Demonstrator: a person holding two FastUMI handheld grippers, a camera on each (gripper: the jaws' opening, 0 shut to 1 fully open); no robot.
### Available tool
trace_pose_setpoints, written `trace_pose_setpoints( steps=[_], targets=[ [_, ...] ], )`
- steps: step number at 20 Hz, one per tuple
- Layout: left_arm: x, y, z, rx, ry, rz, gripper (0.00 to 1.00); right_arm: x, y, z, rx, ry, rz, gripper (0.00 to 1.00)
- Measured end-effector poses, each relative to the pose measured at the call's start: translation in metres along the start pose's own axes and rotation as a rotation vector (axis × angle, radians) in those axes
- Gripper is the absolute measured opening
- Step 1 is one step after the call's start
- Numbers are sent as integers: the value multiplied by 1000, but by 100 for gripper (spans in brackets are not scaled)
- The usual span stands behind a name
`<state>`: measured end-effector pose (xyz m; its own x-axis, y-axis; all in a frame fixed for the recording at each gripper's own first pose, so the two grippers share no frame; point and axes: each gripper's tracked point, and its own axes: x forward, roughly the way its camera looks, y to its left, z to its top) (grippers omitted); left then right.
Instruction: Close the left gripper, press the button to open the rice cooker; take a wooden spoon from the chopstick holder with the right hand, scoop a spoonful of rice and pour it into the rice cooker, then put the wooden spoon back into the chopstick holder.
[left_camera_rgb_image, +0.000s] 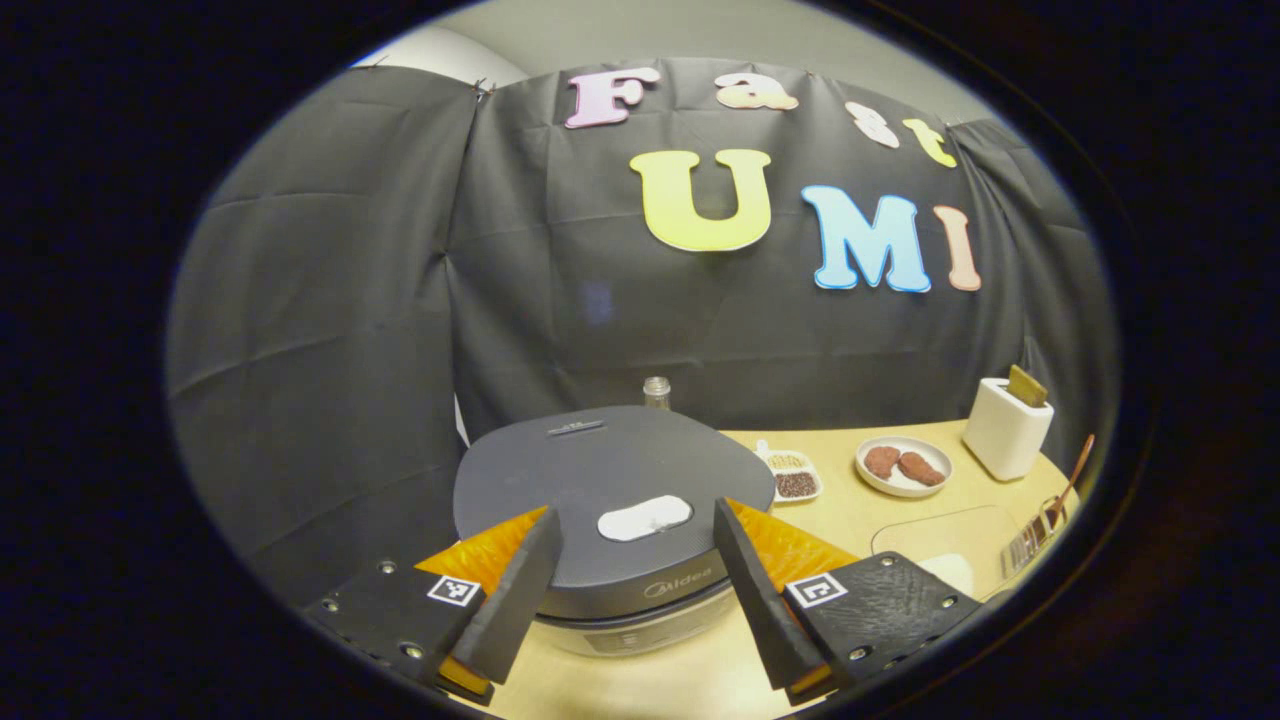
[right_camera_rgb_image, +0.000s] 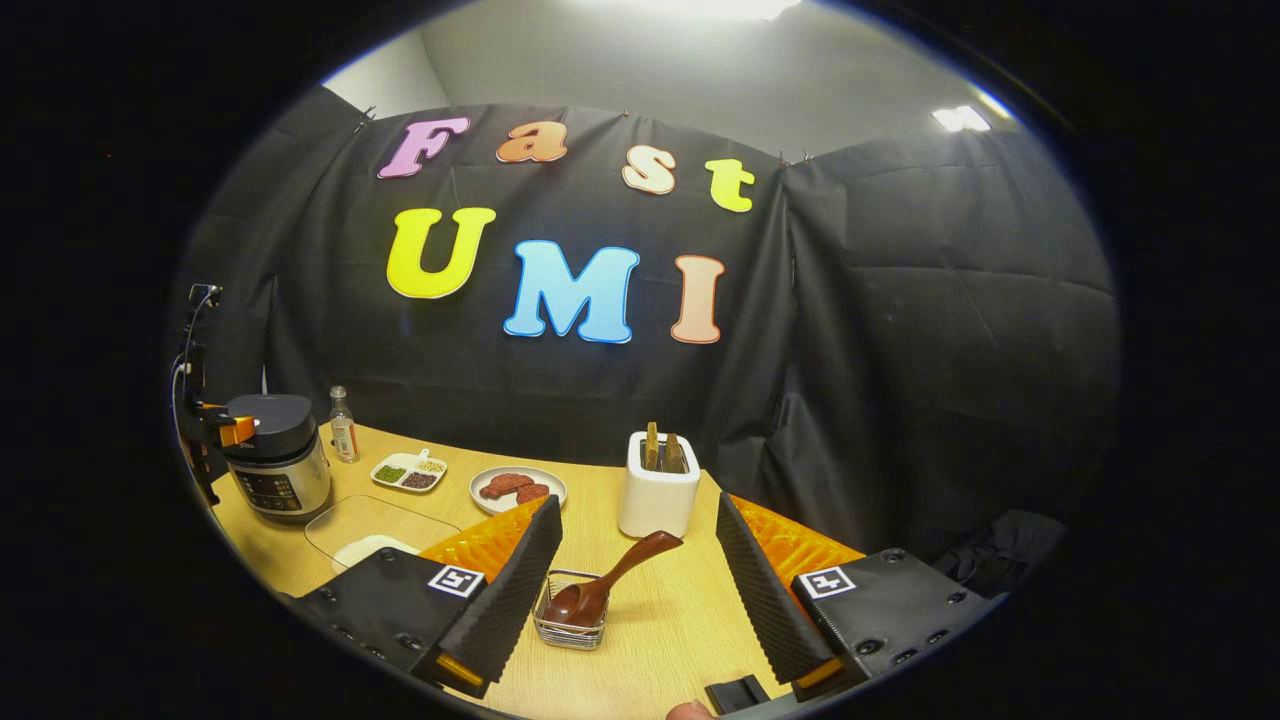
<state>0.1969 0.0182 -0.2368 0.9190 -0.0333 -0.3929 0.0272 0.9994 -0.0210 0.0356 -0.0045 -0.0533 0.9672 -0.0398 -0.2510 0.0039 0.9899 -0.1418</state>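
The rice cooker sits shut at the near left of the desk, its dark lid down and the pale oval button on top unpressed, so by my reading the task has barely begun: the pressing, the spoon pick-up, the scooping, the pouring and the return all remain.

In the left gripper view, the left hand-held gripper hovers just in front of the cooker with its jaws spread wide, one finger at seven o'clock of the button and the other at four o'clock, gripping nothing. The task asks for it to close before pressing; that has not happened.

In the right gripper view, the wooden spoon stands bowl-down in the wire chopstick holder, its handle leaning toward two o'clock. The right hand-held gripper is wide open with the holder between its fingers but apart from both; it holds nothing.

Farther out, at ten o'clock of the holder, a clear lidded container with something white inside, perhaps the rice, lies on the desk. Beyond it are a divided dish of beans, a plate with two brown pieces, a white toaster at twelve o'clock of the holder, and a small bottle beside the cooker.
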Motion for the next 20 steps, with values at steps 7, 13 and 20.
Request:
trace_pose_setpoints(
  steps=[7, 13, 20],
  targets=[
    [-3, -1, -2, -7, -60, 14, 92, 3, 4, -5, 1, 12, 1, 97],
    [2, -5, -16, -5, -91, 22, 95, 6, 14, -11, -3, 25, 21, 97],
    [-1, -6, -2, 15, -112, 38, 92, 6, 8, 5, -1, -14, 21, 97]
  ],
)
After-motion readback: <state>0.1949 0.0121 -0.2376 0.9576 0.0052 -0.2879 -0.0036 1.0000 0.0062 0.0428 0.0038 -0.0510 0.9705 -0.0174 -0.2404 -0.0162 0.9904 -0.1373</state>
